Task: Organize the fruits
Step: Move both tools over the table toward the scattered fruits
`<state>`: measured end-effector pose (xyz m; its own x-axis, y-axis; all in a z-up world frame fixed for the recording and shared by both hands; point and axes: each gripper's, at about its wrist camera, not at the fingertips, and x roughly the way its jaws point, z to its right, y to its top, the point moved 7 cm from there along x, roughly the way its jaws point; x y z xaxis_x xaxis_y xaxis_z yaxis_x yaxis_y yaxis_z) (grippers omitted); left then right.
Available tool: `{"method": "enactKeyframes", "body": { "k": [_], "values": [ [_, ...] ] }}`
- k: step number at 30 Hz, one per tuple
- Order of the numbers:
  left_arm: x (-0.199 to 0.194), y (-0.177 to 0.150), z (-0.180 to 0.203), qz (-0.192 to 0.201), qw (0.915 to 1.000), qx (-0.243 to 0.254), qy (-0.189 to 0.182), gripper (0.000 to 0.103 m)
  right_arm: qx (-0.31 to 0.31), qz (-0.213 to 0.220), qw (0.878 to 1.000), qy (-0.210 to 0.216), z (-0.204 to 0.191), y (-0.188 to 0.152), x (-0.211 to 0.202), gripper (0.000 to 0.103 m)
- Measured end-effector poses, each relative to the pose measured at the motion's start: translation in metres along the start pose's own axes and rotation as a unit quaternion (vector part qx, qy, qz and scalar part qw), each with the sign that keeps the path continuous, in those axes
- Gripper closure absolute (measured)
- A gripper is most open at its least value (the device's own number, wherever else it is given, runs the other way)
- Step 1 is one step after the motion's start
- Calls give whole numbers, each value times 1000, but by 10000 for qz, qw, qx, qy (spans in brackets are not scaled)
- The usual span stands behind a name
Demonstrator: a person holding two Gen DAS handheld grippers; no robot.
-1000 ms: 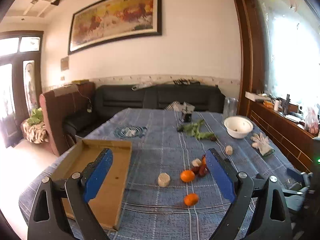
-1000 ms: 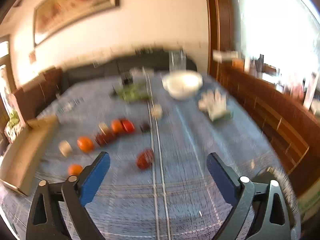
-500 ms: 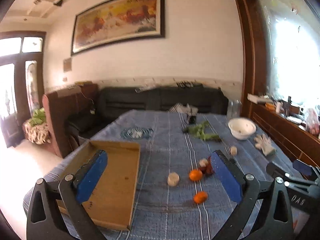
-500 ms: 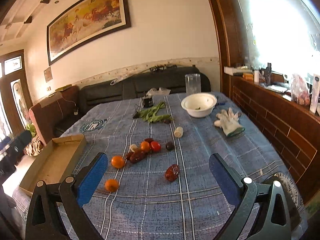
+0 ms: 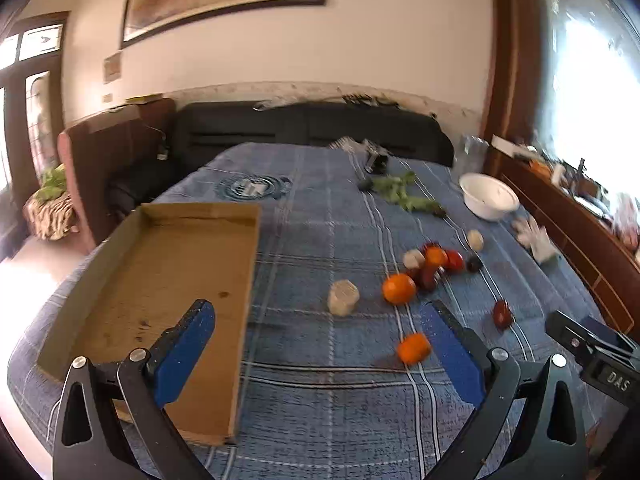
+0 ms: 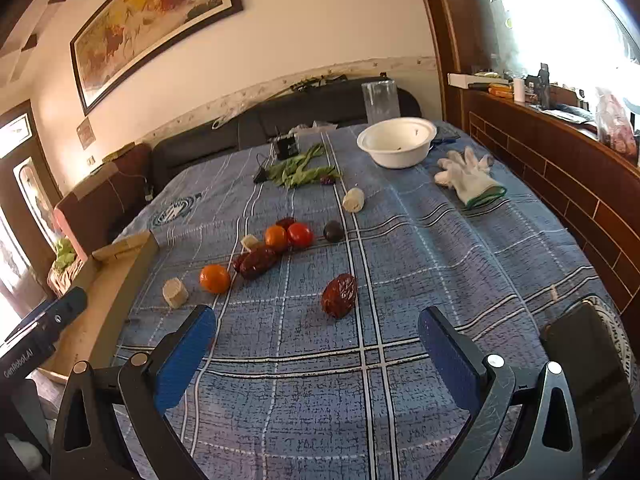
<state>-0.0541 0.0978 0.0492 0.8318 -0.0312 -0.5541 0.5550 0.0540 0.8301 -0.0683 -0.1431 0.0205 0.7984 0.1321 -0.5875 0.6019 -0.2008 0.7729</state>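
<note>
Cardboard tray point(image 5: 160, 272) bare inside, white bowl point(image 6: 396, 142) — specks only, both grippers agape, holding nothing

Two fisheye views, each looking forward and slightly downward along its own blue-padded tongs over a blue plaid table point(image 5: 320, 400). The left wrist view sits beside a cardboard tray point(image 5: 160, 272); the right wrist view sits further right, near the wooden sideboard point(image 6: 560, 184). Both share the fruit cluster point(image 6: 276, 248), white bowl point(image 5: 488, 200) and black sofa.
</note>
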Motion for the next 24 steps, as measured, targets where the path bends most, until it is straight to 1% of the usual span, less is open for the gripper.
{"method": "enactKeyframes", "body": {
  "k": [3,8,10,13,17,20,24],
  "values": [
    [5,0,1,-18,10000,-10,-80,0,20,-81,10000,8,1,-2,8,0],
    [6,5,-13,-48,9996,-275,-62,0,63,-168,9998,73,0,-4,16,0],
    [6,4,-18,-45,9993,-366,-34,0,44,-178,9998,50,0,-4,16,0],
    [7,2,-22,-121,9994,-339,-3,0,25,-187,9998,58,1,-3,14,0],
    [5,0,-34,-150,9987,-493,-42,0,55,-150,9999,-27,11,1,6,0],
    [12,-4,-37,-257,9984,-497,-16,0,33,-189,9997,-173,23,2,5,0],
    [17,-10,-20,-383,9986,-274,-230,0,28,-421,9989,-209,33,3,16,0]
  ]
}}
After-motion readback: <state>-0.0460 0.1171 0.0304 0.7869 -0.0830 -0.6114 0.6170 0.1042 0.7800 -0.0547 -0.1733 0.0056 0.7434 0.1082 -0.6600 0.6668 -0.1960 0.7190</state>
